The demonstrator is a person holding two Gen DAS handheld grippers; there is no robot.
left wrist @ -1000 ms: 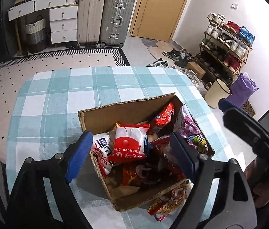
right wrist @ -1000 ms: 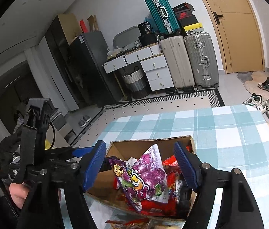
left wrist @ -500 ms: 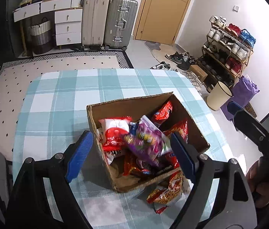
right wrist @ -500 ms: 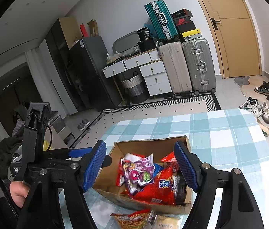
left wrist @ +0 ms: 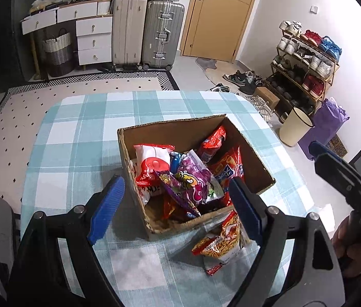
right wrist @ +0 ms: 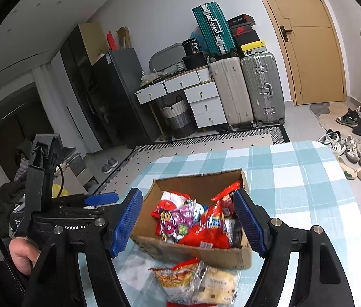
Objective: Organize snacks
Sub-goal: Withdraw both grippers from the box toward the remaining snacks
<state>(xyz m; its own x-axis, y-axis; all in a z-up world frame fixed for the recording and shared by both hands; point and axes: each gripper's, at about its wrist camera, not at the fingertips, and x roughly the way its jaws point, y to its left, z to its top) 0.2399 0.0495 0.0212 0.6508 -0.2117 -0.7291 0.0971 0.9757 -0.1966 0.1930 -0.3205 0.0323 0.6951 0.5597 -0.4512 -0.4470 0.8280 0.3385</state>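
An open cardboard box (left wrist: 254,168) (right wrist: 198,254) sits on the checked tablecloth, filled with several snack packets: a purple one (left wrist: 193,181) (right wrist: 178,220), a red-and-white one (left wrist: 152,163) and red bags (right wrist: 211,227). Loose packets lie on the cloth in front of the box, an orange-red noodle bag (left wrist: 218,243) (right wrist: 172,278) and a pale cookie bag (right wrist: 218,286). My left gripper (left wrist: 178,204) hovers open above the box's near side, holding nothing. My right gripper (right wrist: 188,222) is open too, above and behind the box, with nothing between its blue pads.
The table (left wrist: 78,138) has bare cloth left of and beyond the box. Past it lie a patterned rug (left wrist: 78,87), suitcases (left wrist: 162,33), white drawers (left wrist: 93,38), a shoe rack (left wrist: 305,64), a cream bin (left wrist: 295,125). A hand (right wrist: 22,253) holds the left gripper.
Both grippers have drawn back and up from the box, which now looks smaller and farther. The purple packet, seen high between the right fingers a second ago, now lies in the box.
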